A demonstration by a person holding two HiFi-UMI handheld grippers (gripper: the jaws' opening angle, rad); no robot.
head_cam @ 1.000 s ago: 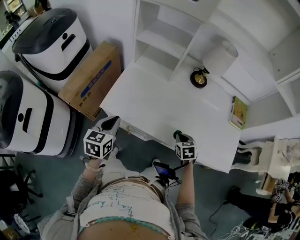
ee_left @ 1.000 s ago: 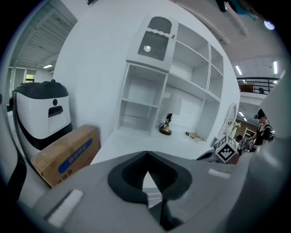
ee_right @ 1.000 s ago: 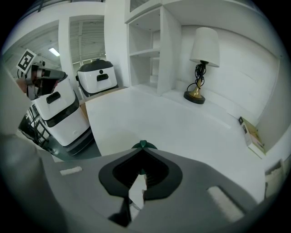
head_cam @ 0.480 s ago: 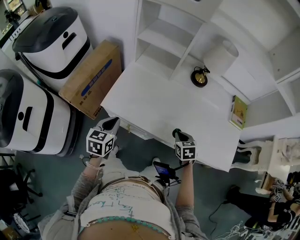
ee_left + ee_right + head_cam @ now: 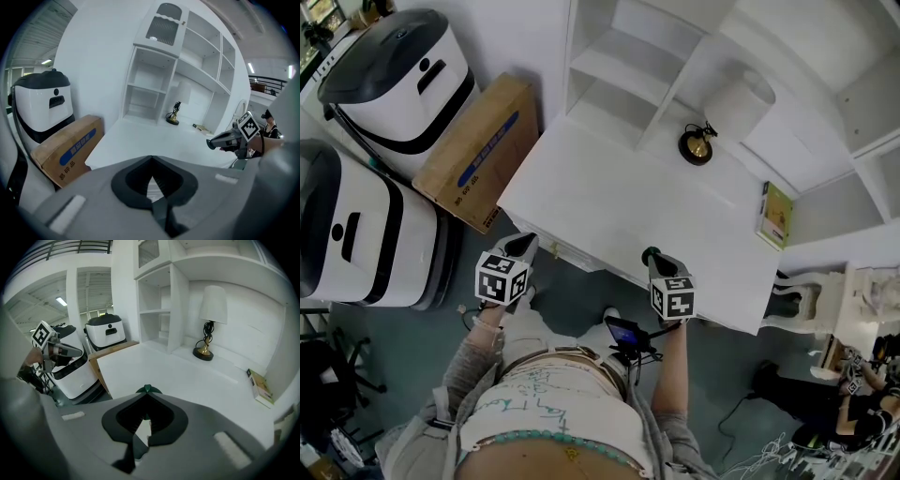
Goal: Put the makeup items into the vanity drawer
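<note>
A white vanity table (image 5: 619,202) stands in front of me, its front showing no open drawer. A small green and yellow box (image 5: 777,215) lies flat at the tabletop's far right, also seen in the right gripper view (image 5: 260,387). My left gripper (image 5: 522,244) hovers just off the table's front edge near the left corner, jaws shut with nothing between them (image 5: 151,158). My right gripper (image 5: 652,255) is over the front edge further right, its green-tipped jaws shut and empty (image 5: 146,390). Both are far from the box.
A gold-based lamp (image 5: 697,150) with a white shade stands at the back by open white shelves (image 5: 619,66). A cardboard box (image 5: 473,155) and two white and black appliances (image 5: 403,75) sit left of the table. A white chair (image 5: 806,309) is at the right.
Both grippers hold nearly the same places at the table's front edge, still shut. The head view has shifted slightly.
</note>
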